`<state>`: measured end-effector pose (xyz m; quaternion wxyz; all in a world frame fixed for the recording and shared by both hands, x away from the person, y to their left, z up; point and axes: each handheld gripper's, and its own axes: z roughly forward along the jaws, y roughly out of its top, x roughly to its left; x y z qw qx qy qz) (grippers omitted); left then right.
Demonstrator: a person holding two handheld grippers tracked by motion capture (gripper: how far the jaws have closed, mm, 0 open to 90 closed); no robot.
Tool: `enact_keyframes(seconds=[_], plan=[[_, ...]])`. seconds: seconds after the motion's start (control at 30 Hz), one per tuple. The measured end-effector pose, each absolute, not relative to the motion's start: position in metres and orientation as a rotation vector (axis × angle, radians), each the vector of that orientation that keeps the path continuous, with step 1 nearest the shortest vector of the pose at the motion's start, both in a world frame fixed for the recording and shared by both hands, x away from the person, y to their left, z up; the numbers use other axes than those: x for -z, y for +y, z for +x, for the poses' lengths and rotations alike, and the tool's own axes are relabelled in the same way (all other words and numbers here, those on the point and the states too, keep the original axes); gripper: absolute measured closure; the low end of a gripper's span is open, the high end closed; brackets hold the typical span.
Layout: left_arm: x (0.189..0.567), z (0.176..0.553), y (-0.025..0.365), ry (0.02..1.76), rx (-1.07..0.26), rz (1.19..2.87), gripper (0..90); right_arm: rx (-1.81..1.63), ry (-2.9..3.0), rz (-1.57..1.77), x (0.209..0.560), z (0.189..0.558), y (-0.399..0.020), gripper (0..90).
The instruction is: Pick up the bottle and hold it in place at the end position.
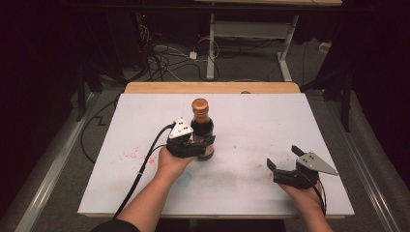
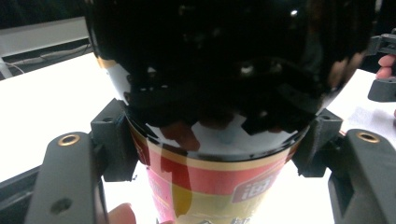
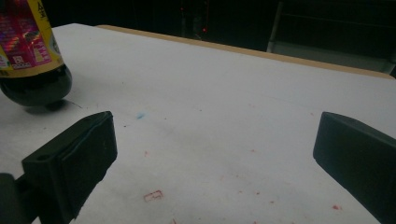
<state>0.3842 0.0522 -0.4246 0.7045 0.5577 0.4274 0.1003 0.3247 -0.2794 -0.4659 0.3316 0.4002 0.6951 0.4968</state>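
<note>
one dark sauce bottle [image 1: 202, 126] with a brown cap stands upright near the middle of a white table [image 1: 251, 116]. the left gripper [image 1: 199, 145] is clamped around the bottle's lower body; in the left gripper view the pads [image 2: 116, 140] press on both sides of the bottle [image 2: 219, 93], just above its red and yellow label. the bottle's base looks to be on or just above the tabletop; which one cannot be told. the grasp appears done, and moving or setting down the bottle seems to be what remains. the right gripper [image 1: 283, 163] rests low at the table's right side, well apart from the bottle, its jaws spread wide with nothing between them. count: one bottle, two grippers, two hands, one table with faint red specks.
</note>
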Motion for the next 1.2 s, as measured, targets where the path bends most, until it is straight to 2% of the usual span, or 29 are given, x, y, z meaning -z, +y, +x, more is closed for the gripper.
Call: enact_keyframes(seconds=[0.47, 0.87, 0.9, 0.93, 1.1, 1.13, 1.2], plan=[[0.429, 0.396, 0.028, 0.918, -0.178, 1.269, 28.8, -1.3, 1.812, 1.036, 0.464, 0.324, -0.281, 0.3], [0.437, 0.394, 0.024, 0.895, -0.162, 1.317, 28.7, -1.297, 1.812, 1.039, 0.465, 0.324, -0.281, 0.3], [0.439, 0.393, 0.03, 0.842, -0.182, 1.421, 28.6, -1.297, 1.813, 1.038, 0.465, 0.324, -0.281, 0.3], [0.439, 0.393, 0.031, 0.839, -0.185, 1.431, 28.6, -1.295, 1.814, 1.036, 0.465, 0.324, -0.281, 0.3], [0.44, 0.392, 0.032, 0.833, -0.175, 1.406, 28.4, -1.297, 1.821, 1.032, 0.465, 0.324, -0.28, 0.3], [0.44, 0.391, 0.027, 0.871, -0.157, 1.328, 28.4, -1.298, 1.822, 1.034, 0.465, 0.324, -0.28, 0.3], [0.44, 0.391, 0.026, 0.874, -0.155, 1.294, 28.3, -1.302, 1.825, 1.035, 0.465, 0.324, -0.279, 0.4]])
